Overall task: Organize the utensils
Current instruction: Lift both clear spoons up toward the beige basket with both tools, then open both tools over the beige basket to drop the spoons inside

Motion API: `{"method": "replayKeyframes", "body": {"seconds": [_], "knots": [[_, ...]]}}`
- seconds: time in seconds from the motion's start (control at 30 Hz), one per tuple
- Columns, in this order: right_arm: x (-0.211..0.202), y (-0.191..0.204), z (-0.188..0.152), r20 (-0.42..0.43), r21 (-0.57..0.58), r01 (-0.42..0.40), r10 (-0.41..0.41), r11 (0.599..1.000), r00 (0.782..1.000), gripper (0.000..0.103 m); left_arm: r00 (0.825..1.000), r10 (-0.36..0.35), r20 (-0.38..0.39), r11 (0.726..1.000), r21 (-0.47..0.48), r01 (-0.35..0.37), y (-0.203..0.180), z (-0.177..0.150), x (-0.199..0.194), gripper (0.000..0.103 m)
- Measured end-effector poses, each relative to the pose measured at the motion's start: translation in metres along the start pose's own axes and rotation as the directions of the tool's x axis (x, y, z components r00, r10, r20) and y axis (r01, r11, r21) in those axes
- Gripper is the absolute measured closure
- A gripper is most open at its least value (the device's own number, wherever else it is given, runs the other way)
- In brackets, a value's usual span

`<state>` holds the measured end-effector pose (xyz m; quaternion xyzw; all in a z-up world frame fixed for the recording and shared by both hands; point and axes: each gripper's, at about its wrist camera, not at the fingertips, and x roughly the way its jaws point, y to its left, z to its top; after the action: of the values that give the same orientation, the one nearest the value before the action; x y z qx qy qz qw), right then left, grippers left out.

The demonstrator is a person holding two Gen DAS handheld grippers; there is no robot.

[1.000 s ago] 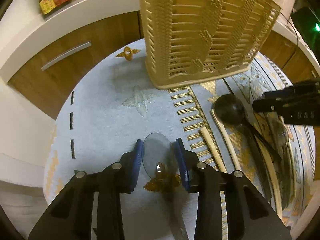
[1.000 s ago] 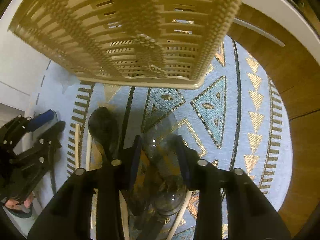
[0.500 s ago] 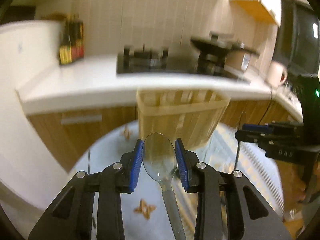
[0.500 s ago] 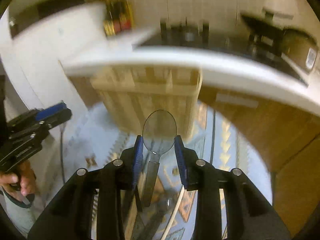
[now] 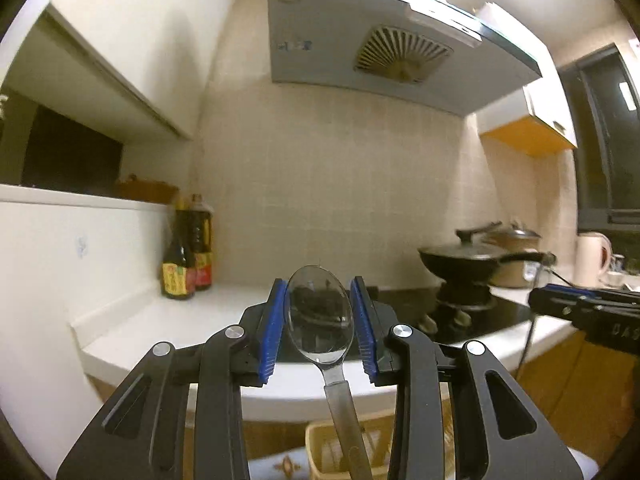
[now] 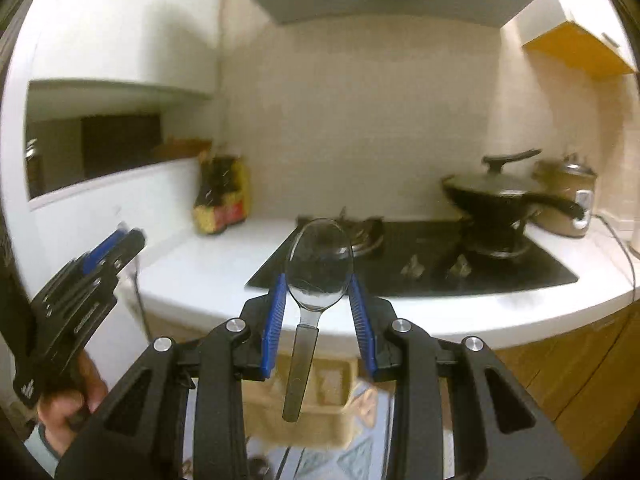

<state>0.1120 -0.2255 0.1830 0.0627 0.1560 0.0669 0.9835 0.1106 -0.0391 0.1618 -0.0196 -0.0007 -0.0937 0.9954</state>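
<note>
The left gripper (image 5: 320,326) pinches a metal spoon (image 5: 319,316) by the sides of its bowl, the blue pads (image 5: 273,328) pressed to it on both edges, the handle hanging down toward the camera. The right gripper (image 6: 318,312) grips a second spoon (image 6: 319,266) the same way, bowl up between its pads (image 6: 274,314), handle hanging below.

A second ago both grippers pointed down at the patterned rug, where the spoons lay near a black ladle and wooden utensils in front of the woven basket (image 5: 320,450). Half a second ago they were tilting up, the basket ahead of them at mid-height. Now both are raised and level with the white counter (image 5: 168,328), facing the tiled wall, and the basket sits low, below and just behind each spoon handle; in the right wrist view it shows as a blurred tan box (image 6: 332,412) under the handle tip.

Above the basket, the counter carries two dark sauce bottles (image 5: 186,260) at its left end, a black hob (image 6: 440,260) in the middle and a lidded black pan (image 5: 476,260) toward the right. The range hood (image 5: 380,40), out of sight a second ago, now fills the top of the left wrist view.
</note>
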Motion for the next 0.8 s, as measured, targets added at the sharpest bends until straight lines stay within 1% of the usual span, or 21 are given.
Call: {"method": "replayKeyframes", "body": {"seconds": [0.03,0.13,0.23,0.43,0.6,0.73,0.8], "knots": [[0.006,-0.008,0.001,0.016,0.022,0.007,-0.008,1.0,1.0,0.074,1.0,0.008,0.009,1.0,-0.001,-0.008,-0.002,-0.003,0.007,0.072],[0.021,-0.019,-0.006,0.024,0.041,0.046,-0.047,0.998,0.999,0.074,0.999,0.03,0.014,1.0,-0.004,-0.03,-0.003,-0.008,0.021,0.072],[0.036,-0.022,-0.019,0.026,0.028,0.084,-0.085,0.996,0.996,0.074,0.995,0.094,0.035,0.995,0.014,-0.094,-0.006,-0.022,0.031,0.072],[0.059,-0.023,-0.043,-0.006,-0.007,0.108,-0.108,0.994,0.994,0.074,0.992,0.124,0.023,0.992,0.026,-0.125,-0.003,-0.041,0.042,0.072],[0.065,-0.023,-0.055,-0.044,-0.026,0.105,-0.106,0.994,0.993,0.073,0.994,0.111,-0.018,0.993,0.049,-0.11,-0.004,-0.056,0.043,0.072],[0.065,-0.022,-0.064,-0.101,-0.026,0.091,-0.093,0.996,0.991,0.073,0.995,0.077,-0.066,0.996,0.039,-0.075,-0.003,-0.06,0.041,0.071],[0.064,-0.02,-0.067,-0.125,-0.024,0.083,-0.086,0.996,0.988,0.073,0.993,0.042,-0.108,0.999,0.023,-0.04,-0.001,-0.062,0.039,0.07]]}}
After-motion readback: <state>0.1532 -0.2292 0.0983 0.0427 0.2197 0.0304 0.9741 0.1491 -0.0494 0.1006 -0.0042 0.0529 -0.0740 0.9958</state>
